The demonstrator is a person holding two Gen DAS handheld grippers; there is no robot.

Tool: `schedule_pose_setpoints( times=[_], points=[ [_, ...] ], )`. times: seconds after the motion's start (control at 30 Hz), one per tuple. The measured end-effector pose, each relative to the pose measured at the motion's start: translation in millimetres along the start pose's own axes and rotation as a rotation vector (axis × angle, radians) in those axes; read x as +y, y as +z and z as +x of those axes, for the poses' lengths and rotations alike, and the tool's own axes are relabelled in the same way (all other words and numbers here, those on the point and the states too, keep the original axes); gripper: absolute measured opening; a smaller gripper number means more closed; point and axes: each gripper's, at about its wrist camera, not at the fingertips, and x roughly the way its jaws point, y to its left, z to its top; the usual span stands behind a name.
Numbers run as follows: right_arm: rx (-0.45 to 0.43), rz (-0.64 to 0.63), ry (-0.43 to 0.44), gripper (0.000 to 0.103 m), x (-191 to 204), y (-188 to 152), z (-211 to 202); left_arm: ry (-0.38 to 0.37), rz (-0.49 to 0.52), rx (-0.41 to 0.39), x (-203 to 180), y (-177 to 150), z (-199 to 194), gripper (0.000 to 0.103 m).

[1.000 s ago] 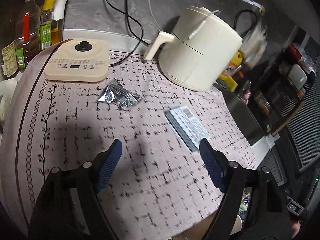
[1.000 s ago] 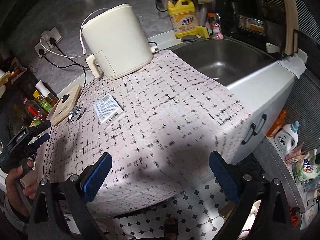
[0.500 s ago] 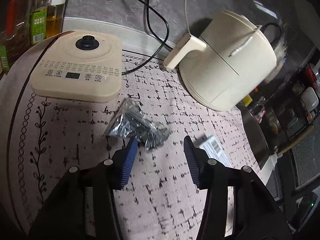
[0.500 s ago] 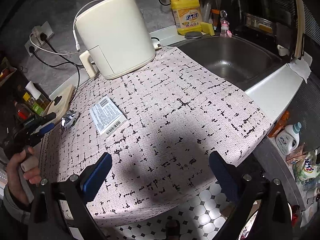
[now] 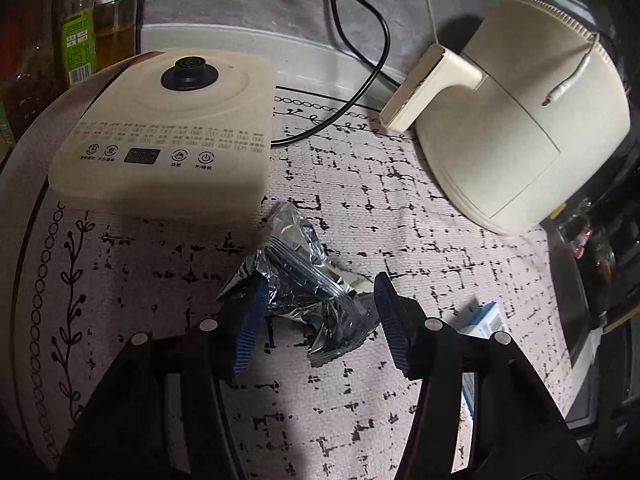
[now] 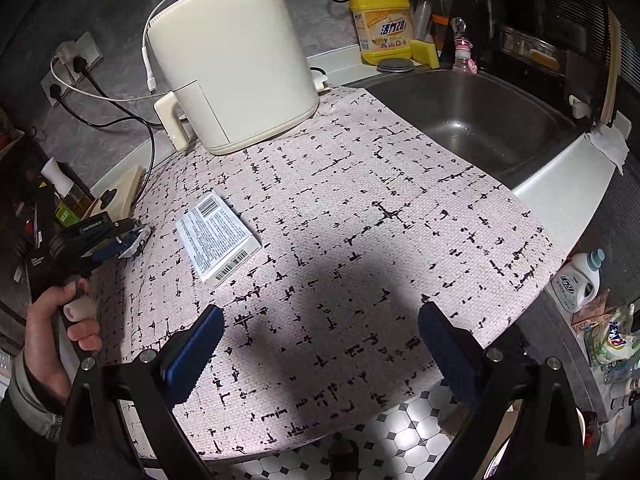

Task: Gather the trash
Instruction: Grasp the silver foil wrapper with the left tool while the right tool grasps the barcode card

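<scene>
Crinkled foil wrapper (image 5: 304,292) on the cloth (image 5: 360,208), just in front of the beige base (image 5: 168,132), between the 2 pads of the left gripper (image 5: 316,320). Jaws opening, left pad (image 5: 250,328) touching foil, right pad clear: not yet clamped. Probably light, springy, slippery; best pinched across the bunched middle. Right gripper (image 6: 316,356) spread wide, empty, near the carton (image 6: 218,236).

Crumpled silver foil wrapper (image 5: 304,284) is lying on the patterned mat (image 5: 360,420), just in front of the beige base (image 5: 168,132). White barcoded box (image 6: 218,236) is lying flat nearby.
</scene>
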Motion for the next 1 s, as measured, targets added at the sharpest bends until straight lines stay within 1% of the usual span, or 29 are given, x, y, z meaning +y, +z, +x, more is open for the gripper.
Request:
schedule_pose_setpoints(
  times=[0.07, 0.1, 0.17, 0.2, 0.23, 0.3, 0.4, 0.57, 0.77, 0.93, 0.97, 1.0],
  points=[
    [0.007, -0.004, 0.005, 0.095, 3.8, 0.6, 3.6, 0.007, 0.007, 0.000, -0.1, 0.1, 0.7, 0.051],
    [0.009, -0.007, 0.007, 0.095, 5.5, 0.8, 5.2, 0.005, 0.007, 0.003, 1.5, 0.1, 0.3, 0.044],
    [0.014, -0.017, 0.014, 0.095, 10.5, 2.3, 9.1, -0.011, -0.003, 0.006, 7.3, -0.6, -0.3, 0.036],
    [0.016, -0.025, 0.019, 0.095, 13.4, 3.7, 11.4, -0.026, -0.013, 0.005, 11.8, -0.9, -1.9, 0.030],
    [0.017, -0.031, 0.023, 0.095, 16.1, 4.9, 12.7, -0.044, -0.021, 0.004, 16.1, -1.3, -4.0, 0.028],
    [0.019, -0.051, 0.032, 0.095, 23.2, 9.3, 18.1, -0.070, -0.024, -0.004, 21.6, -2.1, -10.4, 0.022],
    [0.025, -0.078, 0.051, 0.095, 34.7, 16.3, 27.7, -0.111, -0.024, -0.014, 27.4, -5.5, -22.0, 0.017],
    [0.039, -0.147, 0.088, 0.095, 59.4, 26.8, 46.5, -0.139, -0.039, -0.031, 44.0, -14.7, -45.6, 0.014],
    [0.061, -0.220, 0.119, 0.095, 86.4, 32.4, 72.5, -0.121, -0.061, -0.042, 63.6, -25.8, -68.1, 0.014],
    [0.063, -0.303, 0.086, 0.095, 101.3, 31.9, 93.5, -0.100, -0.056, -0.027, 68.3, -42.7, -77.9, 0.014],
    [0.063, -0.313, 0.084, 0.094, 102.3, 32.2, 96.3, -0.097, -0.053, -0.029, 67.6, -46.5, -81.1, 0.014],
    [0.066, -0.324, 0.086, 0.088, 102.9, 32.4, 99.3, -0.094, -0.053, -0.030, 66.7, -49.5, -83.4, 0.014]
  ],
)
